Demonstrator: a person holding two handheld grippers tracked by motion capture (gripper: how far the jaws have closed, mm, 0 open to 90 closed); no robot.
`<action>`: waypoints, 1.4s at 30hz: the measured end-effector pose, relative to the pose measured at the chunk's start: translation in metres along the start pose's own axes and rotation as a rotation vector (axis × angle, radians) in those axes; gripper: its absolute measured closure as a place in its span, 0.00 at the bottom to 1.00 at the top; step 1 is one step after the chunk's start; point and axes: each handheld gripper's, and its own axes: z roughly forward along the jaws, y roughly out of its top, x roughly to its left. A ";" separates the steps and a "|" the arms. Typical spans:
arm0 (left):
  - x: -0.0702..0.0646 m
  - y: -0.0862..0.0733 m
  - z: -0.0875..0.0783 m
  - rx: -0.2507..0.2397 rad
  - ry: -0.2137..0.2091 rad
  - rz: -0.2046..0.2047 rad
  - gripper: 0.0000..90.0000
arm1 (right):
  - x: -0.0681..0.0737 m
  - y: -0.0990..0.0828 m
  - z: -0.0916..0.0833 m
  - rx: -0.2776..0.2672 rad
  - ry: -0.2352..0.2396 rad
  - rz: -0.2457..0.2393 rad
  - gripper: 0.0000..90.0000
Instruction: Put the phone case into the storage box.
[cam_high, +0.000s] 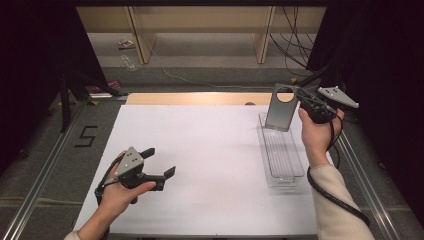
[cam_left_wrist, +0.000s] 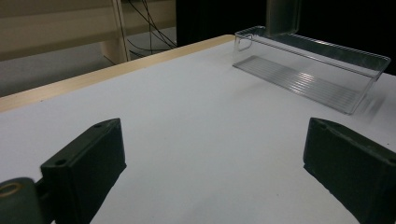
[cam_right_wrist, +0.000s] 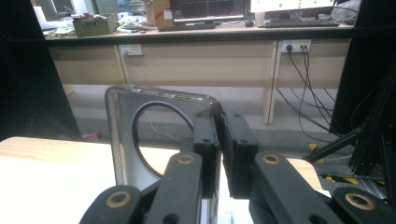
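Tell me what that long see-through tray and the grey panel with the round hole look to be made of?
The tray: likely clear glossy plastic, since the table shows through its ribbed floor. The panel, clamped in the right gripper: probably translucent smoky plastic with a glossy rim.

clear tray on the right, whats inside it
Only the foot of the grey phone case, standing upright at the far end of the clear tray, pinched by the right gripper. The rest shows bare ribbed floor. The case hides the end wall behind it.

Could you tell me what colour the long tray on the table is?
The tray is clear and colourless, seen best in the left gripper view.
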 end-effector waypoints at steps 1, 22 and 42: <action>0.000 0.000 0.000 0.000 0.000 0.000 0.05 | 0.000 0.000 0.000 0.001 -0.001 0.000 0.95; 0.000 0.000 0.000 0.001 -0.001 -0.001 0.06 | -0.001 -0.005 0.007 0.016 -0.005 0.000 0.95; -0.001 0.000 0.000 -0.002 -0.002 -0.002 0.06 | -0.002 -0.004 0.012 0.023 -0.006 0.011 0.95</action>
